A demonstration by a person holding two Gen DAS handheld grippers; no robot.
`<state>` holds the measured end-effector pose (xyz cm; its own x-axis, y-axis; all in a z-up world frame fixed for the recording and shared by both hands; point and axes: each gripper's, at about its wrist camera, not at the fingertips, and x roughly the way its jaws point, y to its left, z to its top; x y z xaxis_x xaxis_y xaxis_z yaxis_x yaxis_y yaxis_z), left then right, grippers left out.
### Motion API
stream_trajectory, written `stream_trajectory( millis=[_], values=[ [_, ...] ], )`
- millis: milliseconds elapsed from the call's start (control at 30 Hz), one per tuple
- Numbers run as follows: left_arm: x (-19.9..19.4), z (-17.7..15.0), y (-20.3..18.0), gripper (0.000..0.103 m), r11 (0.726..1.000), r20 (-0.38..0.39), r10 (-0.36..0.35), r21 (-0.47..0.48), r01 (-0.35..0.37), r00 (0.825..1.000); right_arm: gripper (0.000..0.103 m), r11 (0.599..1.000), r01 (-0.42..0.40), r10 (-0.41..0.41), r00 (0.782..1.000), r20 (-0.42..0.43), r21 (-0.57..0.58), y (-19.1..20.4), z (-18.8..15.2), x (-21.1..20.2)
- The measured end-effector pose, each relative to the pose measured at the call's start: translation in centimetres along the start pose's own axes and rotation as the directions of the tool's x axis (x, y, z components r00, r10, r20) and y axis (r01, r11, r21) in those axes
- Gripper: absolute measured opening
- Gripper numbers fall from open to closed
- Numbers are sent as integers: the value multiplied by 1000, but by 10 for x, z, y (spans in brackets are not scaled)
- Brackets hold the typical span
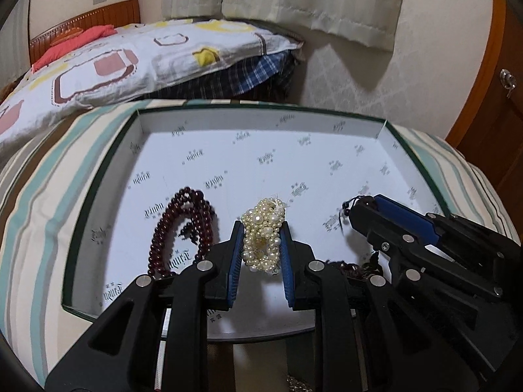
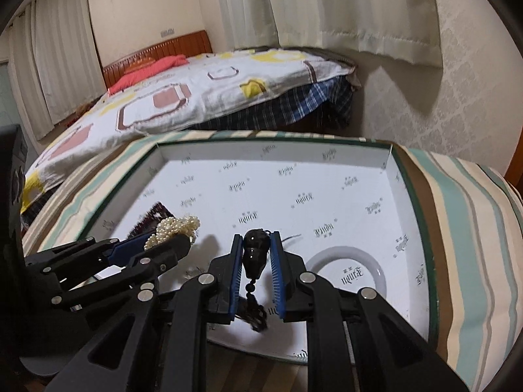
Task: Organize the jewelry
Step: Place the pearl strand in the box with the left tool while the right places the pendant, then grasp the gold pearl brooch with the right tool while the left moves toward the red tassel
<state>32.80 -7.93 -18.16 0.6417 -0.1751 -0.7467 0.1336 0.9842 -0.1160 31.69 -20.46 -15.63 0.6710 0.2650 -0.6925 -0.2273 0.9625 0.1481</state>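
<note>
Reaching forward over the box lid (image 1: 98,196), my left gripper (image 1: 261,232) squeezes the pearl bracelet (image 1: 263,235) between its blue pads (image 1: 236,254). The bracelet stands on edge, its hole facing me, near the pad tips. My right gripper (image 2: 256,245) comes in beside it, low over the lid, and pinches the black gourd pendant (image 2: 255,253). The gourd points away from me, long way along the fingers, its tassel (image 2: 256,313) hanging back toward me. A dark red bead necklace (image 1: 183,228) lies just left of the pearls, and a white bangle (image 2: 346,271) lies right of the gourd.
</note>
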Motion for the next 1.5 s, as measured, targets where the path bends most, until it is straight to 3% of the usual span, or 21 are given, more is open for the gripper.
stream_trajectory(
  millis=[400, 600, 933, 1500],
  values=[
    [11, -4, 4, 29, 1000, -35, -5, 0, 5, 999, 18, 1000, 2, -1, 999, -51, 14, -5, -2, 11],
    [9, -4, 11, 45, 1000, -30, 6, -21, -7, 1000, 19, 1000, 12, -12, 999, -46, 14, -6, -1, 11],
    [-2, -4, 14, 61, 999, -12, 6, -36, -6, 1000, 26, 999, 30, -29, 999, -14, 15, -9, 2, -3],
    [-63, -8, 13, 68, 999, 96, 9, -31, -6, 995, 33, 998, 57, -59, 996, 68, 35, -5, -4, -54]
  ],
)
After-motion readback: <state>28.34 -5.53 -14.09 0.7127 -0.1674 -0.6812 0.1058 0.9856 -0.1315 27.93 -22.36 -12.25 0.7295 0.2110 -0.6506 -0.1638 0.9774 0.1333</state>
